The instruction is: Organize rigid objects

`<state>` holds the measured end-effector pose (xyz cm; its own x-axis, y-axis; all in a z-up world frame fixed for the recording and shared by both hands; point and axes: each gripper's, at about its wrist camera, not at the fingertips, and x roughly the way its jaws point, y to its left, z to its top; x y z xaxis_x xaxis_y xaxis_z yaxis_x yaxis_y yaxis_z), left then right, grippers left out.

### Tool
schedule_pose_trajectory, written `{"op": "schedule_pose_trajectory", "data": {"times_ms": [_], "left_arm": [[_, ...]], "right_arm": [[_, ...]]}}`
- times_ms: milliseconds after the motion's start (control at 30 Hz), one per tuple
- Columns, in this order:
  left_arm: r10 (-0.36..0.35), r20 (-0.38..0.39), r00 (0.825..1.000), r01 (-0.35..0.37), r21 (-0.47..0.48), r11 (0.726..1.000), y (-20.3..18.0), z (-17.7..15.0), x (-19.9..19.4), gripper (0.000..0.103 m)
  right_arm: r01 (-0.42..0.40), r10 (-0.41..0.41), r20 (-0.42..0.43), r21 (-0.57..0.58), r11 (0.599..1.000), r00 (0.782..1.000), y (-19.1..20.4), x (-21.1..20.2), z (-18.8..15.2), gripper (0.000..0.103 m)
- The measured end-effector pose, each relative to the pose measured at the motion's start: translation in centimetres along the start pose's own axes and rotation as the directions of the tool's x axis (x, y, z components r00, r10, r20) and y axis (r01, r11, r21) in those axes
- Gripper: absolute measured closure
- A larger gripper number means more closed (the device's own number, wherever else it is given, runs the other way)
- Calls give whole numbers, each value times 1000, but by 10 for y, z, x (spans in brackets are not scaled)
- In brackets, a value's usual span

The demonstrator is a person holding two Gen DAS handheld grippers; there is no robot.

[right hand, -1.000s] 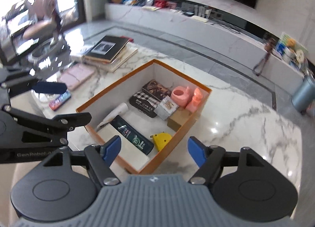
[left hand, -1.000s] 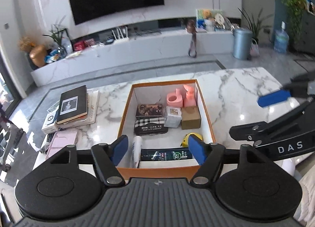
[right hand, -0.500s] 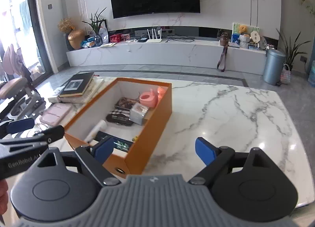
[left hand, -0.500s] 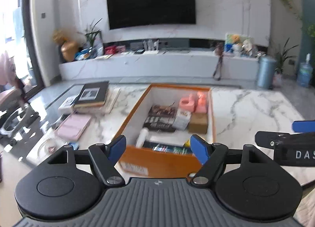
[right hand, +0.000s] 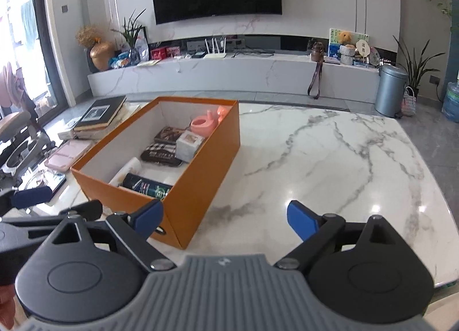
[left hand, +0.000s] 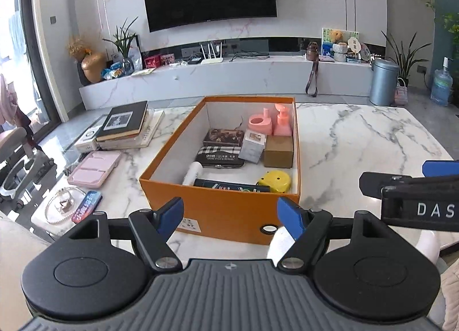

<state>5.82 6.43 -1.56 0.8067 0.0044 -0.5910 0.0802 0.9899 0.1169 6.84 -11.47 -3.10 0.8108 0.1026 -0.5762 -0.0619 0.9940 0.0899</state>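
Note:
An open orange box (left hand: 172, 144) sits on the marble table (left hand: 358, 144). Inside lie a pink pump bottle (left hand: 282, 124), a pink cup (left hand: 259, 124), a brown carton (left hand: 278, 150), a checked black case (left hand: 219, 156), a white tube (left hand: 192, 173), a dark tube (left hand: 232, 186) and a yellow tape measure (left hand: 274, 181). My left gripper (left hand: 229, 213) hangs open just before the box's near wall. My right gripper (right hand: 225, 214) is beside the box's near right corner (right hand: 183, 224), its jaws opening with nothing between them.
Left of the box are a stack of books (left hand: 123, 121), a pink case (left hand: 94, 168), a glass dish with beads (left hand: 64, 204) and a small colourful packet (left hand: 86, 206). Bare marble (right hand: 330, 158) stretches to the right of the box.
Both grippers sank and drew back from over the box to its near side. The right gripper's jaws spread wider. The items in the box stayed put.

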Motion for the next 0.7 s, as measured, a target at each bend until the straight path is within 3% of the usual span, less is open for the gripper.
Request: {"op": "schedule_pose_trajectory", "data": {"times_ms": [700], "left_arm": [[17,3,1000,-17,-7,1000,2,0,1,16]], "right_arm": [[-21,22,10,-13,1000,1000,4,0,-3,10]]}}
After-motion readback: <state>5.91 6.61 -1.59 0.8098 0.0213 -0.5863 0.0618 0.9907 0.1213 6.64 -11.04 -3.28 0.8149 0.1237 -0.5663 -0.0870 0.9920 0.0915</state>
